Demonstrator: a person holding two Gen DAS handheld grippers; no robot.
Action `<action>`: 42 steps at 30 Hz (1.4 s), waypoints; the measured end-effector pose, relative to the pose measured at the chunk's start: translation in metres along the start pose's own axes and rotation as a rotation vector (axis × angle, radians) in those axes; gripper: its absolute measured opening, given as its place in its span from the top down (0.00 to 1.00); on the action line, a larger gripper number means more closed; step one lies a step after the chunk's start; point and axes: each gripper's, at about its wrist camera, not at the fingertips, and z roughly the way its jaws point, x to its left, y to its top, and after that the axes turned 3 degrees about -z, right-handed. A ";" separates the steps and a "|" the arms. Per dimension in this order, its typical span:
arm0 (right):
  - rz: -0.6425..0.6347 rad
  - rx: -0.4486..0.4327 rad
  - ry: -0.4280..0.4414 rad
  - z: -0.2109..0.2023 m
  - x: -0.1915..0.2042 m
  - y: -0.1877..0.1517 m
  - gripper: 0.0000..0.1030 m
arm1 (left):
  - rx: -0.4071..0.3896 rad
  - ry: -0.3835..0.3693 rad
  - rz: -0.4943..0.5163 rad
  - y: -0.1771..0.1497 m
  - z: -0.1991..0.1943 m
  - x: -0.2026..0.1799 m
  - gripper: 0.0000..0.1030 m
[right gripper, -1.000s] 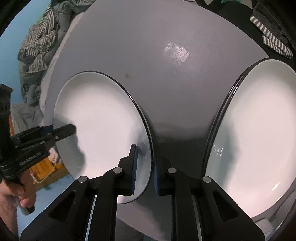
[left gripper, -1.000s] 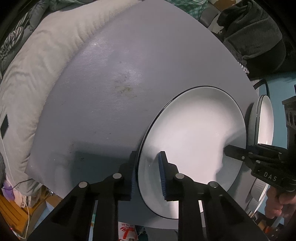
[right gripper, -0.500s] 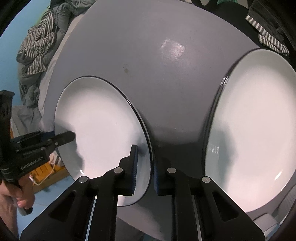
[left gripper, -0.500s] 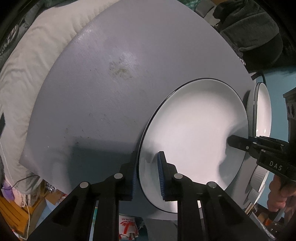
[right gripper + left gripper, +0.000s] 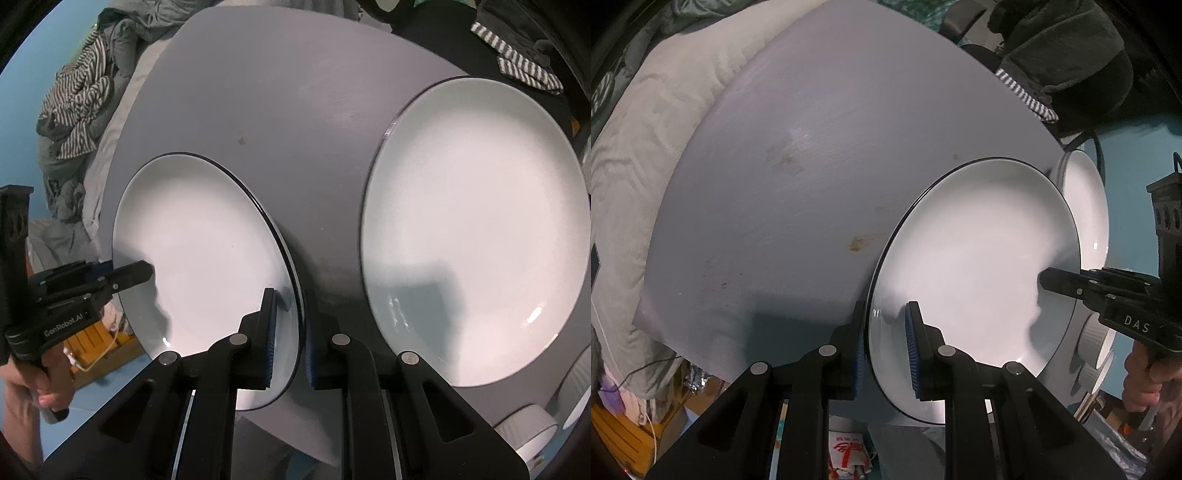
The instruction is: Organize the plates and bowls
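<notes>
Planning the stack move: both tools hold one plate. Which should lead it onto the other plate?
Right, probably. The right tool, jaws just closing tighter on the plate rim, grips the side facing the second plate; the left tool holds the far rim.

place: lived-in home room | bench: grey round bench (image 5: 820, 155) with white dinner plates (image 5: 476, 229) | upper left: rumpled pale quilt (image 5: 646, 147), striped clothes heap (image 5: 74, 107) | upper right: dark garments (image 5: 1067, 48) | walls: blue

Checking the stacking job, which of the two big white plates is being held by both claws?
The black-rimmed white plate nearer the striped clothes; the other white plate lies free on the grey table.
</notes>
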 end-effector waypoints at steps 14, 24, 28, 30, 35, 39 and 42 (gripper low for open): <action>0.081 -0.065 -0.003 -0.033 -0.038 -0.016 0.87 | 0.000 0.006 0.123 0.020 -0.006 -0.071 0.82; 0.173 -0.111 0.009 -0.060 -0.089 -0.024 0.87 | 0.008 0.020 0.213 0.045 0.000 -0.135 0.82; 0.197 -0.121 0.022 -0.067 -0.108 -0.026 0.87 | 0.015 0.027 0.229 0.053 0.003 -0.151 0.82; 0.206 -0.121 0.030 -0.068 -0.117 -0.026 0.87 | 0.023 0.034 0.233 0.056 0.006 -0.157 0.82; 0.225 -0.112 0.041 -0.067 -0.134 -0.021 0.87 | 0.040 0.061 0.240 0.061 0.014 -0.169 0.82; 0.234 -0.098 0.049 -0.067 -0.147 -0.020 0.86 | 0.057 0.074 0.241 0.063 0.021 -0.179 0.82; 0.245 -0.090 0.053 -0.065 -0.153 -0.021 0.86 | 0.066 0.083 0.248 0.064 0.025 -0.184 0.82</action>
